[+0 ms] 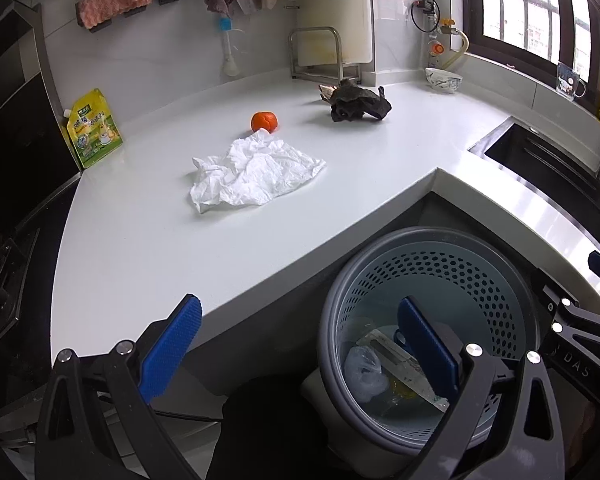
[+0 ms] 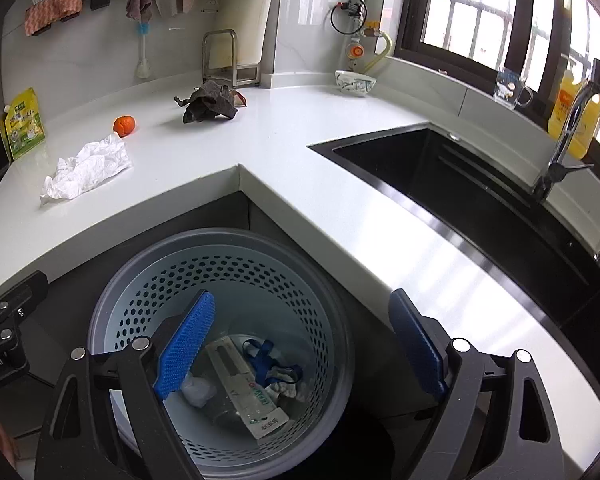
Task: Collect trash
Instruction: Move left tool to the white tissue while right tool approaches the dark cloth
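Still on the tabletop: three pieces of trash

Both claws, left (image 1: 300, 332) and right (image 2: 302, 330), gape empty above one perforated bin (image 2: 220, 272) at lower frame. One crumpled white tissue (image 1: 252, 174), one orange peel (image 1: 264, 121) and one dark wrapper (image 1: 358, 104) lie on the tabletop (image 1: 148, 240), upper centre.

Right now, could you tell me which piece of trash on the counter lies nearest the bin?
The crumpled white tissue; the orange and dark wrapper lie farther back toward the wall.
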{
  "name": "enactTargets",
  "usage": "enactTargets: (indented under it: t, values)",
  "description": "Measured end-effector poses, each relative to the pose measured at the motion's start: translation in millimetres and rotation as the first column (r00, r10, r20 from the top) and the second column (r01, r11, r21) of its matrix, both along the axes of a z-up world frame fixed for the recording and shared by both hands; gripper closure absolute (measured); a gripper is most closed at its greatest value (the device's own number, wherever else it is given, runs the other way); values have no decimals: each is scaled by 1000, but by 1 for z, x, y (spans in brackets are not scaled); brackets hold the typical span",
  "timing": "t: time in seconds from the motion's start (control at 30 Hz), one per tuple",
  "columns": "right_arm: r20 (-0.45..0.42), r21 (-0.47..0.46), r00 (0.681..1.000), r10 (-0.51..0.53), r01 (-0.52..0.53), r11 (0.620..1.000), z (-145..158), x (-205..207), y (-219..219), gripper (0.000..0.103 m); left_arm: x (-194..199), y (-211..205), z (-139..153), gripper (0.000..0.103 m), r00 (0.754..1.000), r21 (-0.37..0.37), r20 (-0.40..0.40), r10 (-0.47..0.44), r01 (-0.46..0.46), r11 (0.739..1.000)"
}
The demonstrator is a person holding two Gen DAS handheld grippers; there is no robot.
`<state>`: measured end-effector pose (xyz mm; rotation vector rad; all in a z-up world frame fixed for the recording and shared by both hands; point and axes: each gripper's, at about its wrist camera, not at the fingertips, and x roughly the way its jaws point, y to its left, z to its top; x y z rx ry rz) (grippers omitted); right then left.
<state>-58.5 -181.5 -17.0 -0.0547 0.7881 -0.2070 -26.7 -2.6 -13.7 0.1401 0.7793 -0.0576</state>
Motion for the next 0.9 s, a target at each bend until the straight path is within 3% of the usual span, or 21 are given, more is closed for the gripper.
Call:
enactTargets:
  t: [0.13,0.4,0.63,0.9]
  values:
    - [-11,-43,1000,-2,2,999,5,12,0,18,1,5,12,6,997,25,69,33,-35,999]
    - [13,77,999,29,-30,997,20,40,-18,18,26,24,24,6,989,17,100,105,-107,994]
    - [74,96,991,109,-116,989,28,70,-19,18,51,53,33,6,977,-134,103,185,-170,976]
    - [74,95,981,180,-186,978,35,140,-9,18,98,61,35,6,959,-80,106,263,-255,964]
